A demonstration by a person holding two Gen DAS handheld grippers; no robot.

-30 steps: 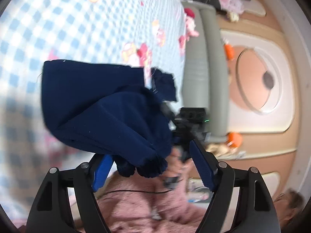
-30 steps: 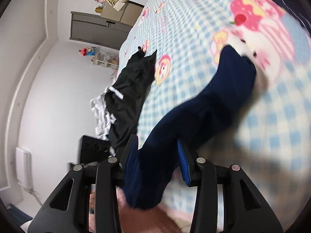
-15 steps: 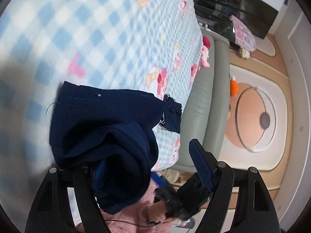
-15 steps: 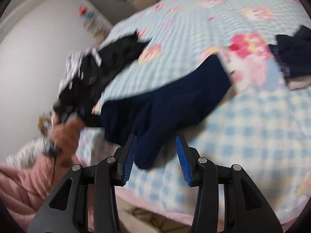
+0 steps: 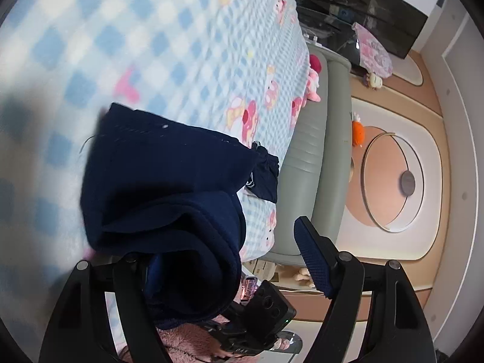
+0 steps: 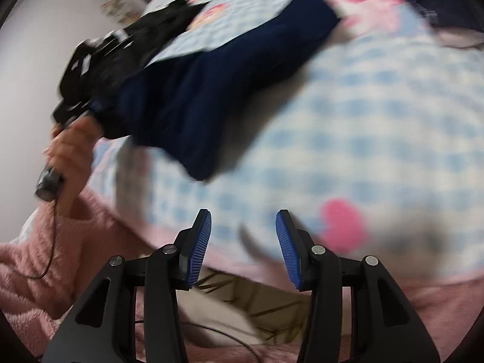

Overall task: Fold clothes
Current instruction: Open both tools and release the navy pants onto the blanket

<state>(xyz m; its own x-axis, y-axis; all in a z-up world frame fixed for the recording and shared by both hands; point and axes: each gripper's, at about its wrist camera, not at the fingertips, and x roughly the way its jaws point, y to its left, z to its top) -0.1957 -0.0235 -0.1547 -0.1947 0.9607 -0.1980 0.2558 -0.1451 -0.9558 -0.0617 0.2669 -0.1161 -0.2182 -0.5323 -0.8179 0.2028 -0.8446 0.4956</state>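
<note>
1. Left wrist view. Navy garment [image 5: 169, 187]: on the checked bedspread [image 5: 151, 30], bunched at 7 o'clock, now lower than a second ago, draped over the left finger of the left gripper [image 5: 233, 260]. Fingers spread wide; whether any cloth is pinched, cannot tell. Gripper points across the bed toward the grey bed frame [image 5: 308, 157].
2. Right wrist view. Right gripper [image 6: 242, 251]: has let go of the garment [image 6: 211, 84]; fingers apart, empty, drawn back to 6 o'clock at the bed edge. Garment lies from 10 to 1 o'clock. Judgement: fold laid, regrasp next. Black clothes [image 6: 121, 48] at 10 o'clock.
</note>
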